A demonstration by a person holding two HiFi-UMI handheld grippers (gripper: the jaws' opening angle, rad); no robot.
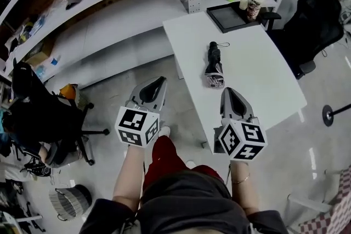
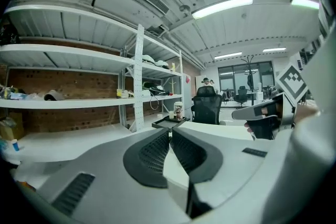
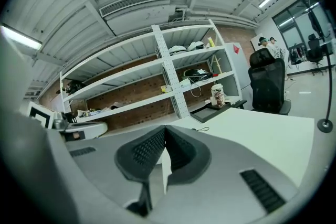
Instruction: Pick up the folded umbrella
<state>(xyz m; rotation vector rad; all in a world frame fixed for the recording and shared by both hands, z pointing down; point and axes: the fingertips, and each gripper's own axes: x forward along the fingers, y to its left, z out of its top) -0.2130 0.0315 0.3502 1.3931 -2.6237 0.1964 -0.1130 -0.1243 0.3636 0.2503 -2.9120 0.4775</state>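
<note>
Black folded umbrella [image 1: 214,66] lies untouched on the tabletop [image 1: 263,74], just ahead of the right claw [image 1: 230,91]. That one and the left claw [image 1: 159,82] are both pinched together, empty. Whole pickup yet to come.

Clad in a dark grey top [image 1: 186,200] with short sleeves. Just ahead of the top, red trousers [image 1: 162,156], then white shoes [image 1: 164,131]. At the top's right side, a thin bracelet [image 1: 241,178] round the wrist. Further ahead of the top, left gripper [image 1: 160,80] and right gripper [image 1: 230,90]: smooth pale grey shells, black ribbed pads inside, dark slotted vents on the flanks. On each gripper's end nearer the top, a white cube [image 1: 137,126] printed with black square markers.
</note>
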